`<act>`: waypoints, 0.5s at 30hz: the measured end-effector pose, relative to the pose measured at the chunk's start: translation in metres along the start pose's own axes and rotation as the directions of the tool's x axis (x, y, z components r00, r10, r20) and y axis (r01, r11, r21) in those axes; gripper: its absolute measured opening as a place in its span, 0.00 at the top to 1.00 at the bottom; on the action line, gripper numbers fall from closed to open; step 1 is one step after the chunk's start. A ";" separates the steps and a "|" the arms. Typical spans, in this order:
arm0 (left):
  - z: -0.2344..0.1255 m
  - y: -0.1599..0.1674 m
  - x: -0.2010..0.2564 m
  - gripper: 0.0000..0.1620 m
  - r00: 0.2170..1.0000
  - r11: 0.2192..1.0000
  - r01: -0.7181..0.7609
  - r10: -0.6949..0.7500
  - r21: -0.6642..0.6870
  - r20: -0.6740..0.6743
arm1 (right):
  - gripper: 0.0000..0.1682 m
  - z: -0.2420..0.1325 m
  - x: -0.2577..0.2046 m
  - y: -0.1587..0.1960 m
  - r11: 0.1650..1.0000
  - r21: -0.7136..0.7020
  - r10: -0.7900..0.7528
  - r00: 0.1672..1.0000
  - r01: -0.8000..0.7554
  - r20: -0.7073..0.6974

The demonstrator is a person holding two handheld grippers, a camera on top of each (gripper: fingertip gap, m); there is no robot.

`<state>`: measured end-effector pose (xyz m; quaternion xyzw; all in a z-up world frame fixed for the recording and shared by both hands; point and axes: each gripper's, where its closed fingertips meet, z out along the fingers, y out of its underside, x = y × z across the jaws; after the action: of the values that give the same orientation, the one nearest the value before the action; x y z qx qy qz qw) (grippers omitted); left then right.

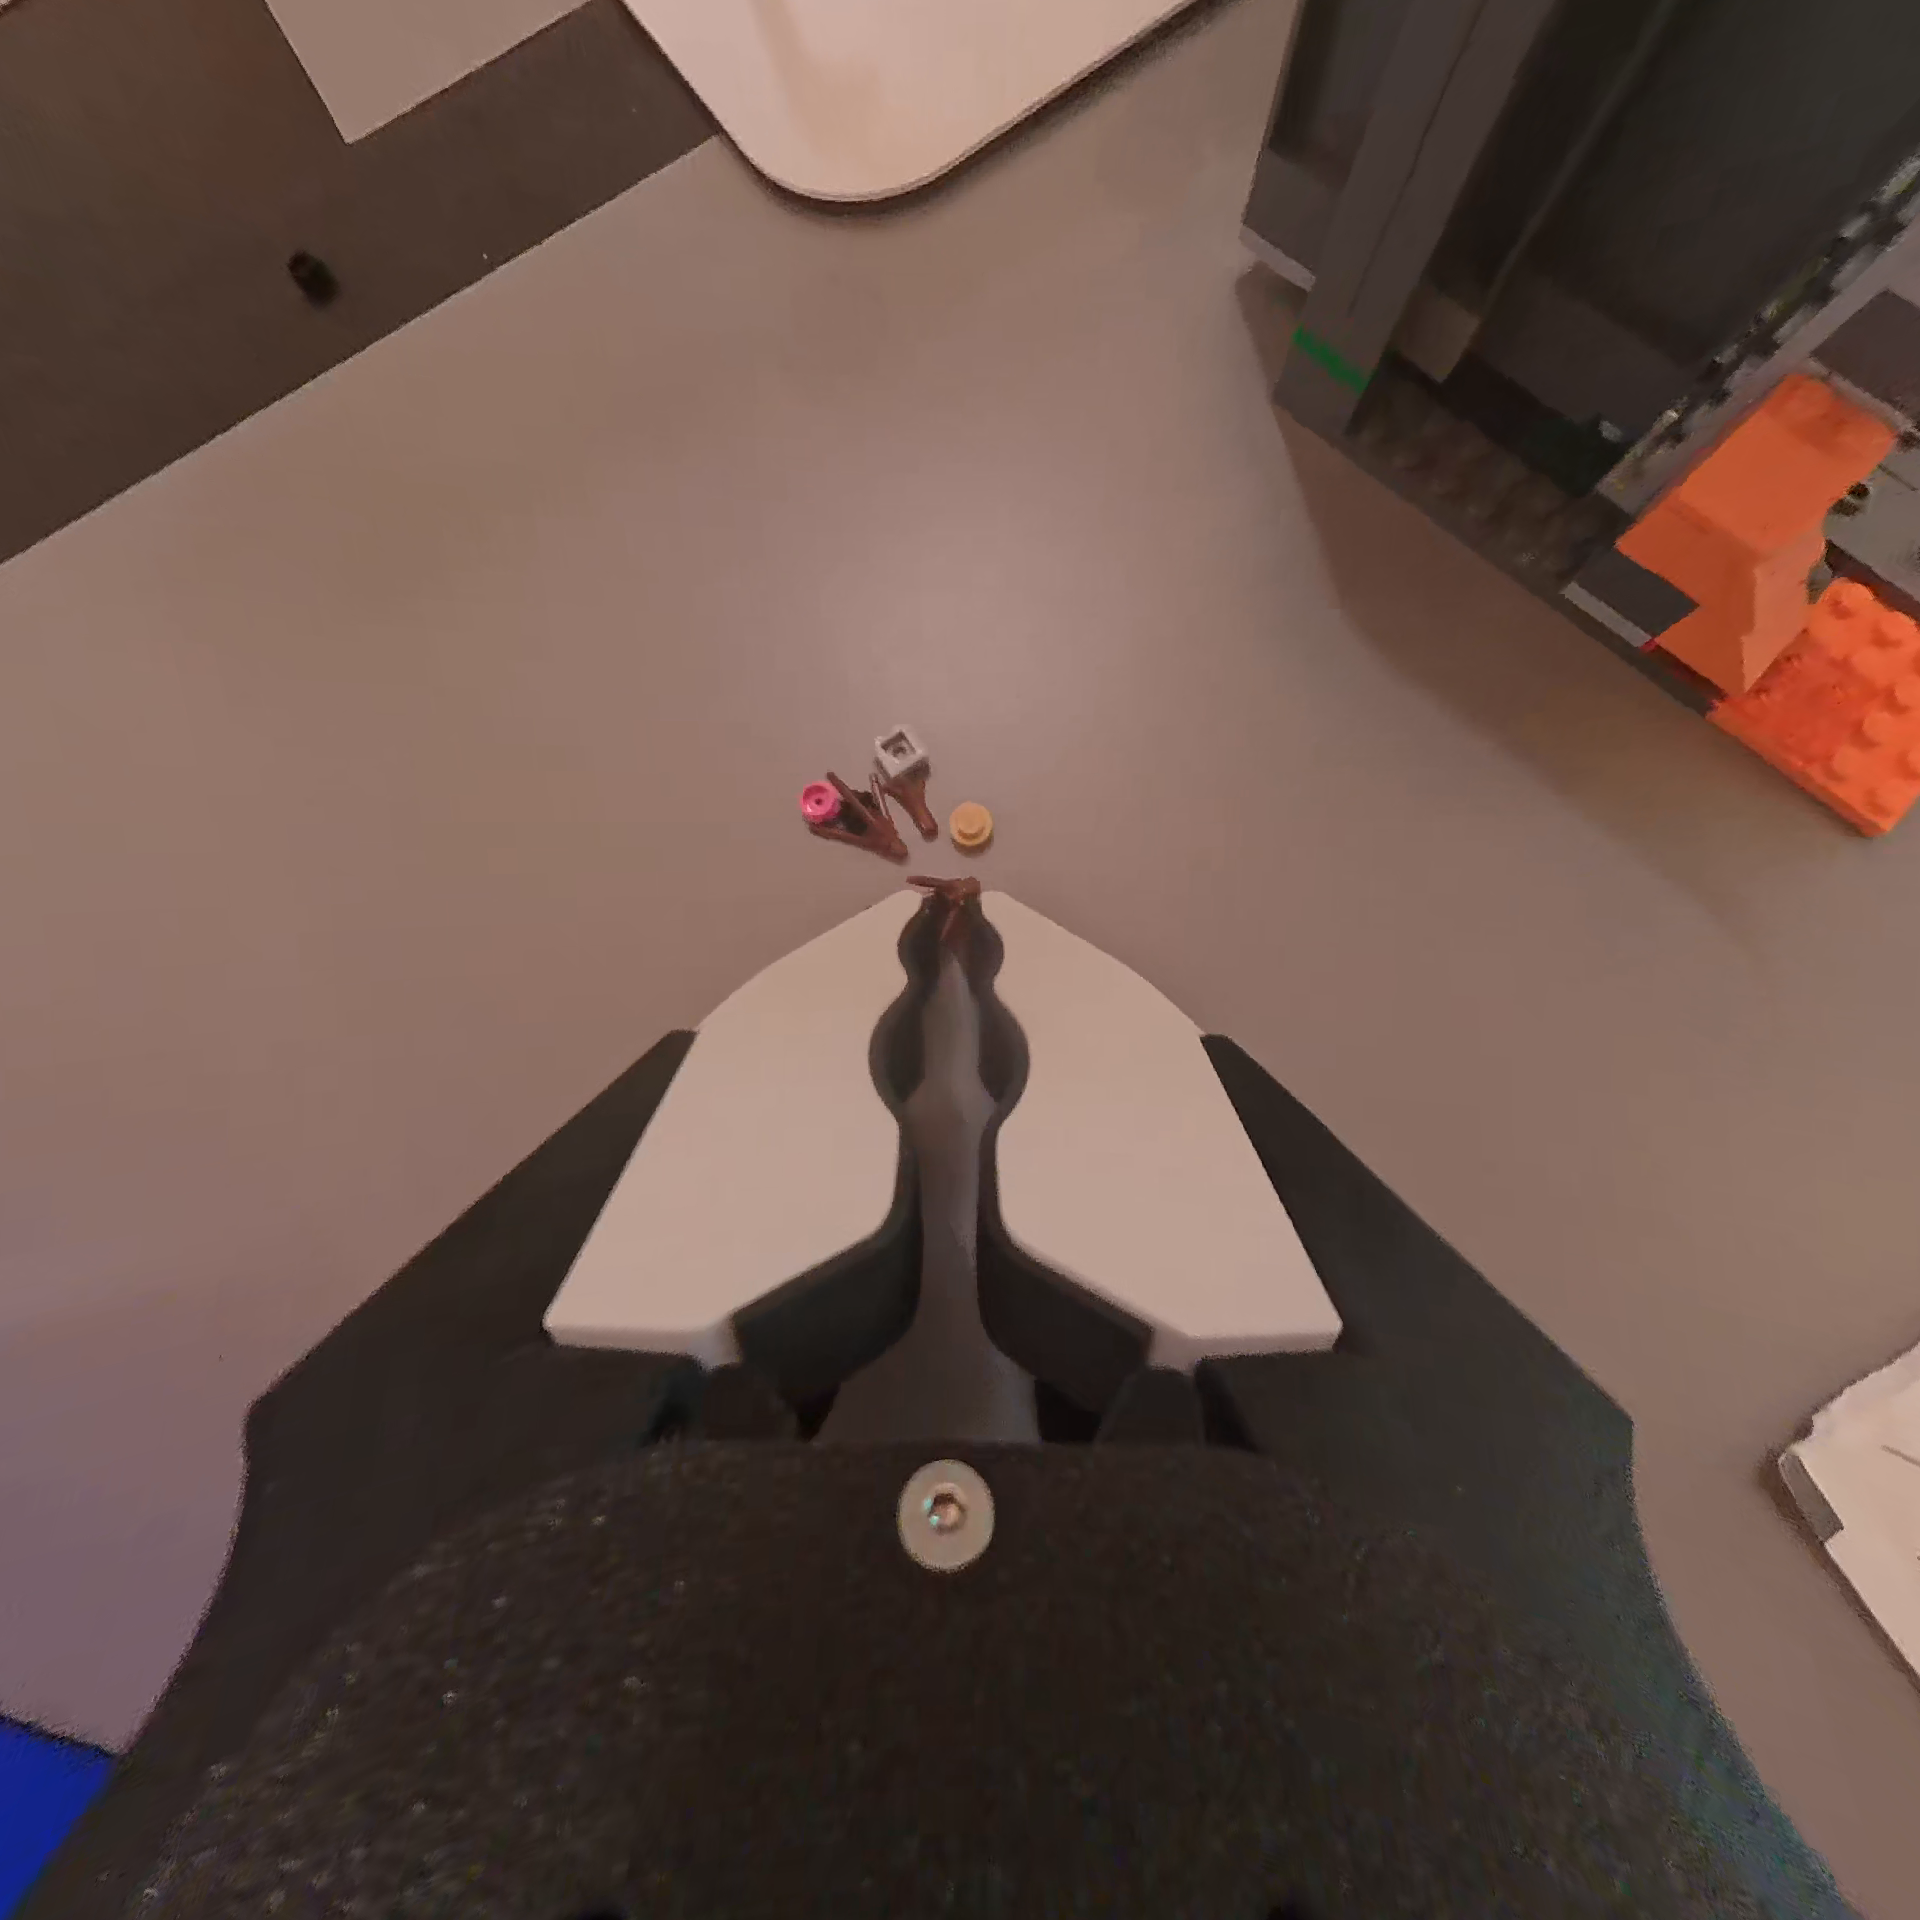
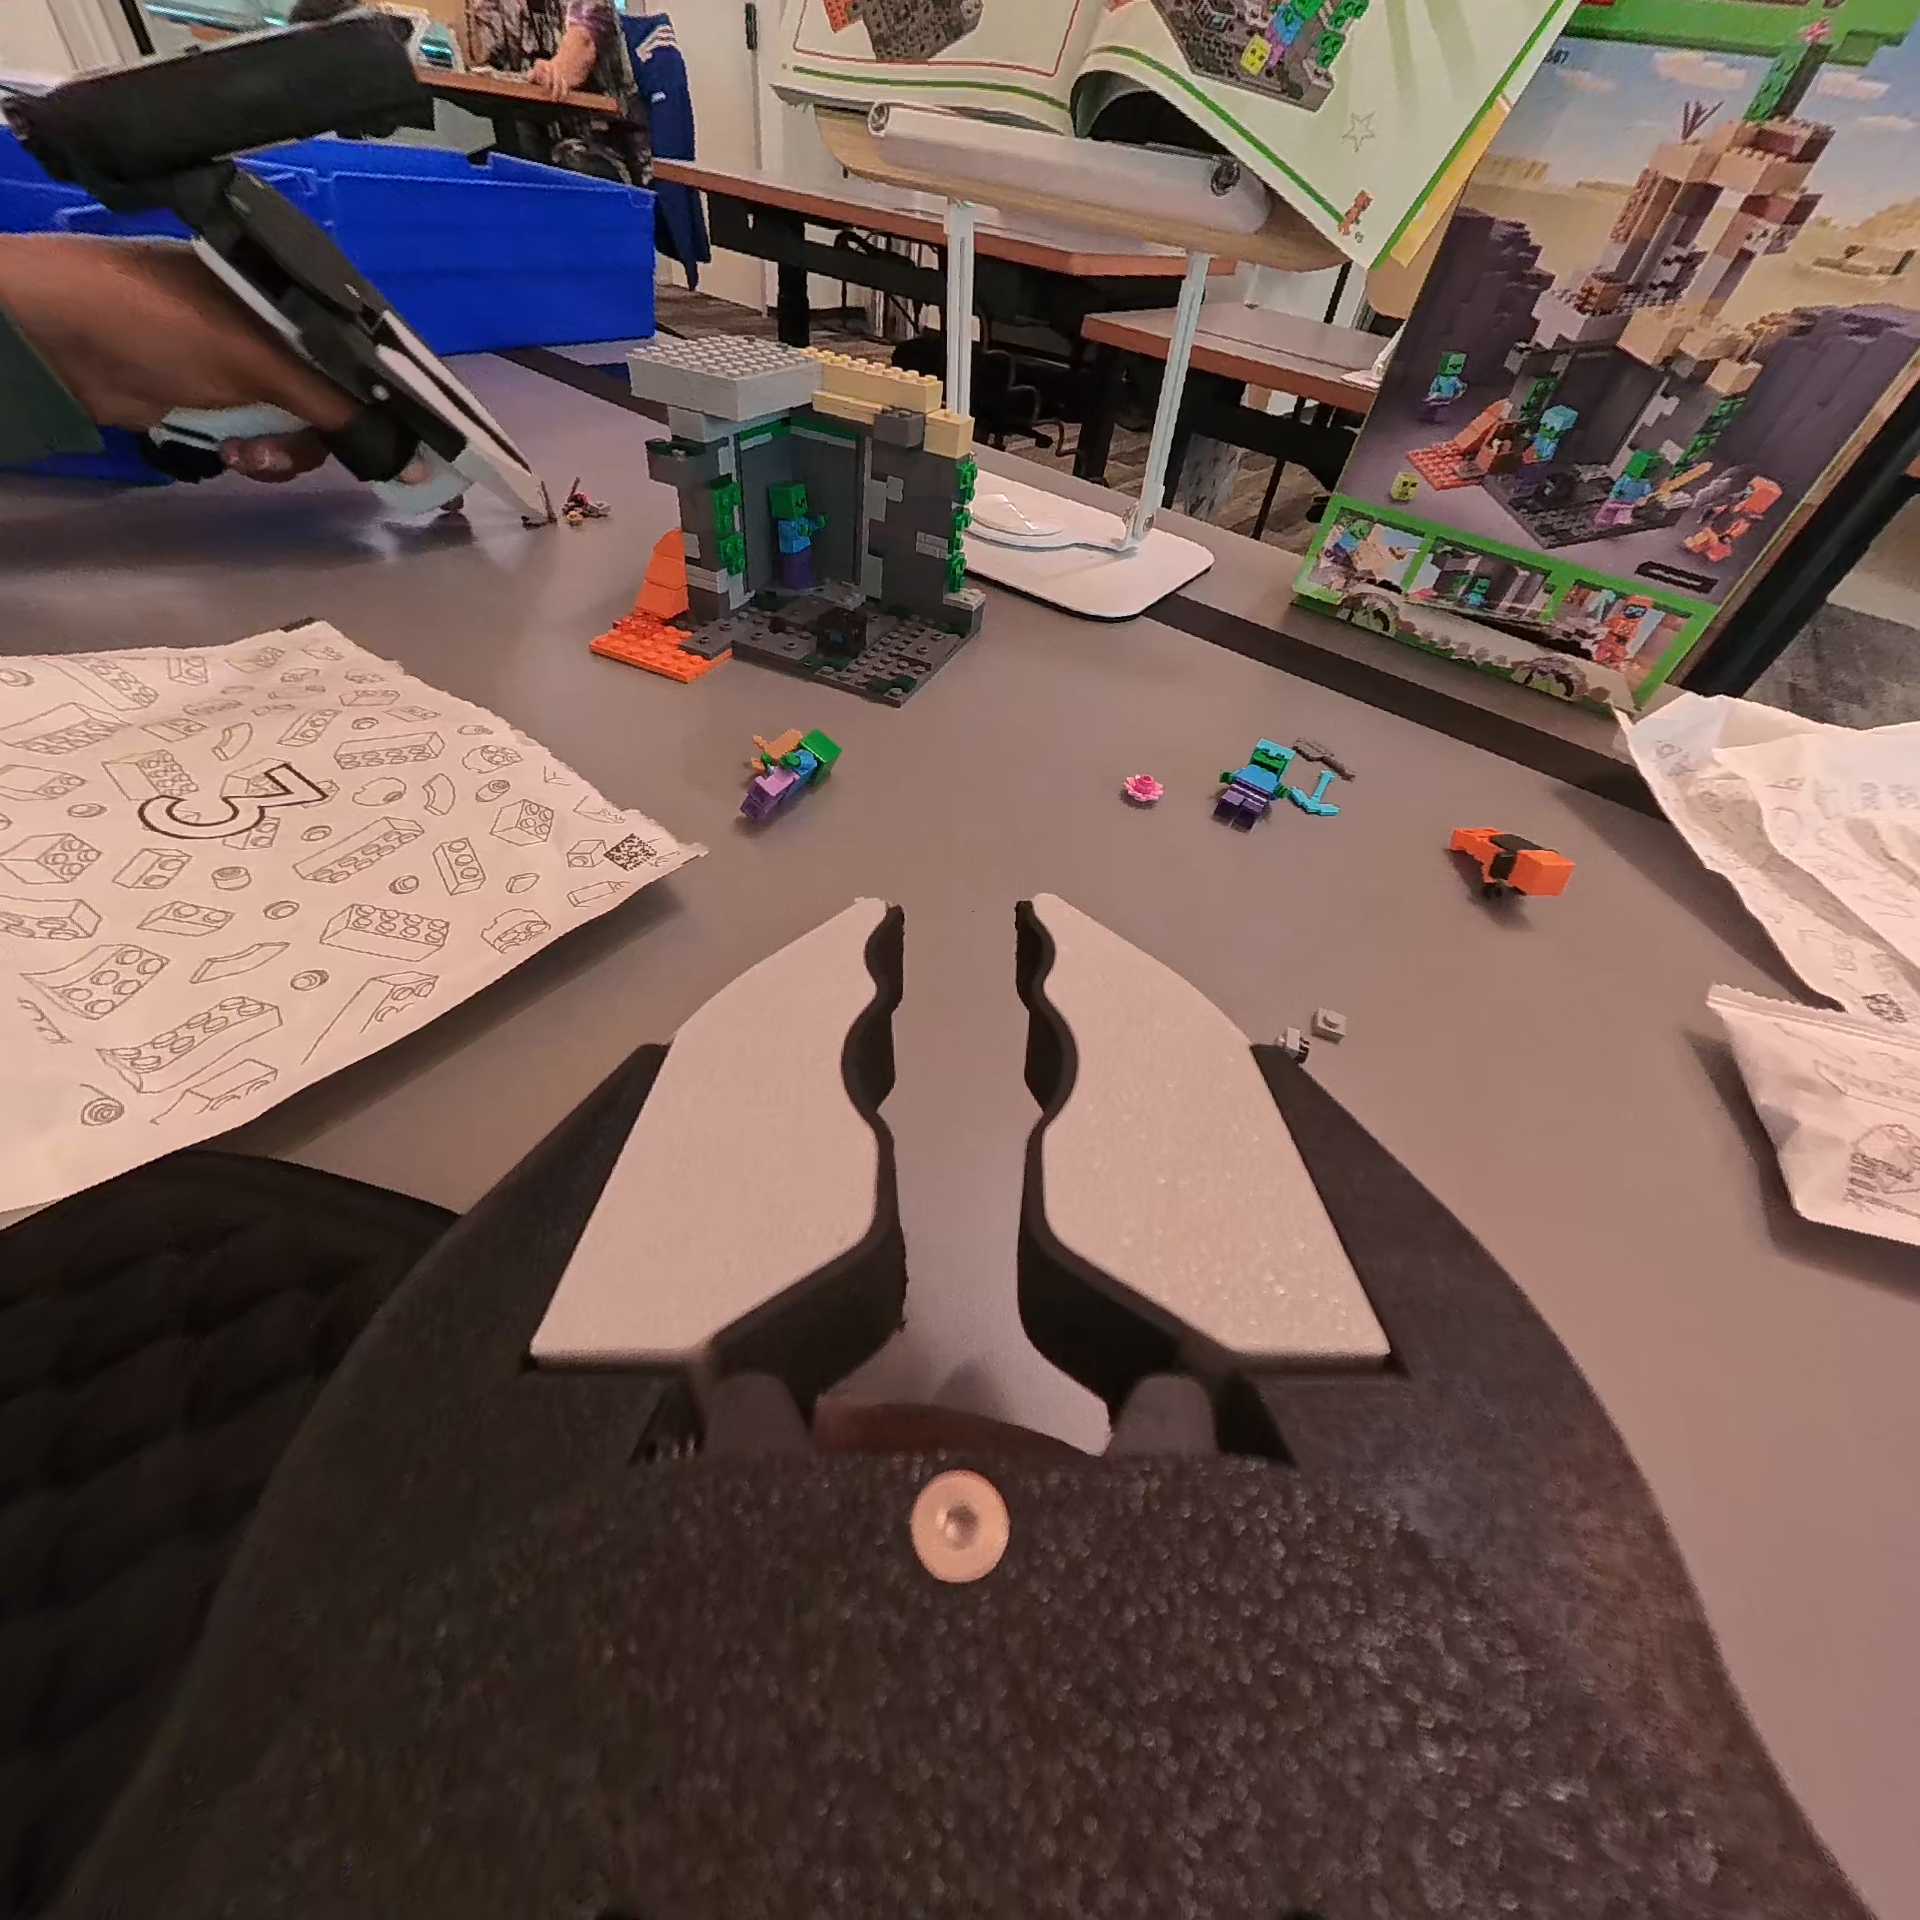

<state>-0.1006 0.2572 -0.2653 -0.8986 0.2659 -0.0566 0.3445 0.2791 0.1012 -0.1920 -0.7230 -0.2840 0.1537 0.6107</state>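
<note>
My left gripper [image 1: 943, 902] is shut on a small brown branch-like piece [image 1: 943, 889] that pokes out past its tips, low over the grey table [image 1: 623, 623]. Just beyond lie more brown pieces [image 1: 868, 826], a pink round stud [image 1: 821, 800], a small grey cube [image 1: 900, 756] and a tan round stud [image 1: 972, 823]. The right wrist view shows this gripper [image 2: 540, 507] at the far left, held by a hand, tips at the table by the small pieces [image 2: 584, 507]. My right gripper [image 2: 958, 914] is open and empty above the table.
A grey brick building [image 2: 810, 509] with orange bricks [image 1: 1766, 582] stands mid-table. Two minifigures [image 2: 790, 771] [image 2: 1259, 781], a pink flower [image 2: 1143, 790] and an orange piece [image 2: 1512, 860] lie ahead of the right gripper. A printed paper bag [image 2: 260, 862], more bags [image 2: 1829, 935], a set box [image 2: 1621, 416] and a lamp base [image 2: 1091, 561] surround them. About 40 centimeters separates my left fingertips from my right. Measured from the fingertips, the grey brick building [image 2: 810, 509] is 15 centimeters or so from the left gripper and 30 centimeters from the right.
</note>
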 end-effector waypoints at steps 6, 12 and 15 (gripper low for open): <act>-0.024 -0.007 0.030 0.98 0.994 0.987 -0.075 0.085 0.140 -0.071 | 0.89 0.003 -0.014 -0.011 0.999 0.049 -0.021 0.998 0.018 0.053; -0.072 -0.033 0.104 0.97 0.918 0.842 -0.291 0.380 0.455 -0.116 | 0.88 0.037 -0.080 -0.054 0.997 0.021 0.065 0.917 -0.080 0.394; -0.091 -0.040 0.144 0.97 0.860 0.733 -0.357 0.500 0.579 -0.102 | 0.88 0.067 -0.110 -0.071 0.994 -0.063 0.111 0.841 -0.092 0.530</act>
<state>0.0141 0.1541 -0.1821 -0.6625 0.4817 -0.1608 0.5506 0.1380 0.0946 -0.1507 -0.6765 -0.4061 0.3754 0.4863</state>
